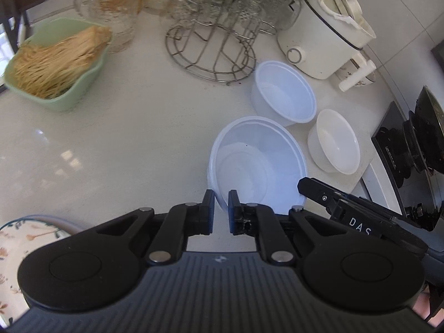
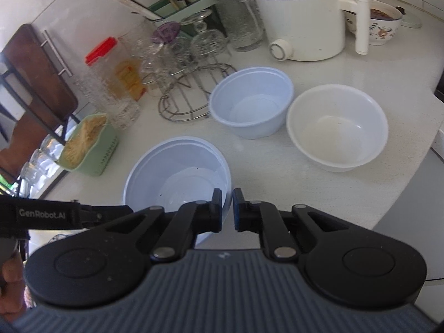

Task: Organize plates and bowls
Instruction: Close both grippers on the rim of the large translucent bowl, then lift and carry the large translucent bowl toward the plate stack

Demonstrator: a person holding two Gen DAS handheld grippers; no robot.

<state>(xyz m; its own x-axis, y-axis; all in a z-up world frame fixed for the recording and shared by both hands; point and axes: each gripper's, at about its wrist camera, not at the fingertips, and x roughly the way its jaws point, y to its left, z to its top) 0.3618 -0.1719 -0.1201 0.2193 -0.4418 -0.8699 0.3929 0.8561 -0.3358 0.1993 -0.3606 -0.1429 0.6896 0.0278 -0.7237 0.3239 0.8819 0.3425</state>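
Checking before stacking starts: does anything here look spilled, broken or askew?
Nothing stands out. The large pale-blue plastic bowl, smaller pale-blue bowl and white bowl sit upright and apart on the white counter, none visibly cracked.

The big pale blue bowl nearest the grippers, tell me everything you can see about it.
The big pale blue bowl is round, wide and fairly shallow, apparently thin translucent plastic, with a stepped rim and a flat bottom. It stands upright on the white counter, empty apart from a few dark specks. The left gripper and the right gripper each pinch its near rim, on opposite sides. A smaller blue bowl and a white bowl stand behind it, apart from it.
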